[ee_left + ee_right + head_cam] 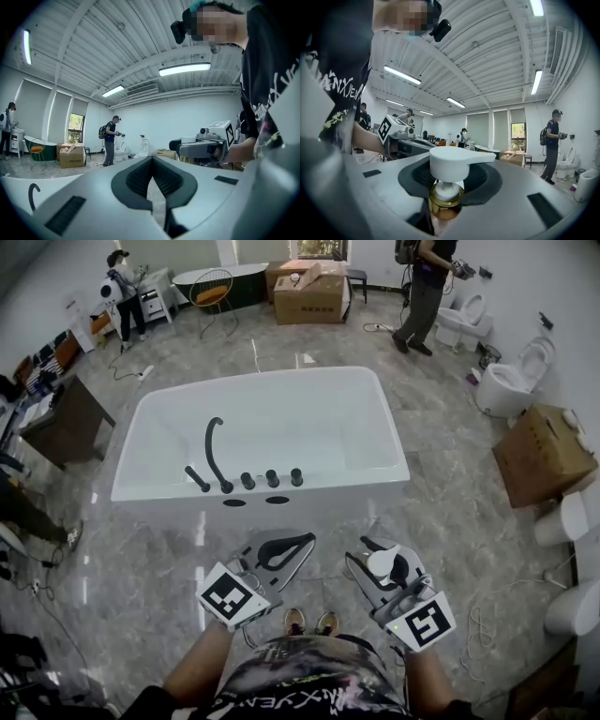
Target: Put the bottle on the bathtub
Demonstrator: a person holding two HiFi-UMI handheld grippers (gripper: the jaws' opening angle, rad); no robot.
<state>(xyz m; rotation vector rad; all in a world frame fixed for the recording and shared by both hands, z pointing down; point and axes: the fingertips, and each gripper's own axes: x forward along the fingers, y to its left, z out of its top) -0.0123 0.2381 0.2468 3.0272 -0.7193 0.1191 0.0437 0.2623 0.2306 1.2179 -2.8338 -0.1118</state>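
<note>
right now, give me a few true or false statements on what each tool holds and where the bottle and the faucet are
1. The right tool grips a pump bottle. True.
2. The left tool grips a second bottle. False: its jaws are together with nothing between them.
3. The pump bottle stands on the bathtub rim. False: it is in the right tool, on the person's side of the tub.
4. A black faucet stands on the bathtub's near rim. True.
</note>
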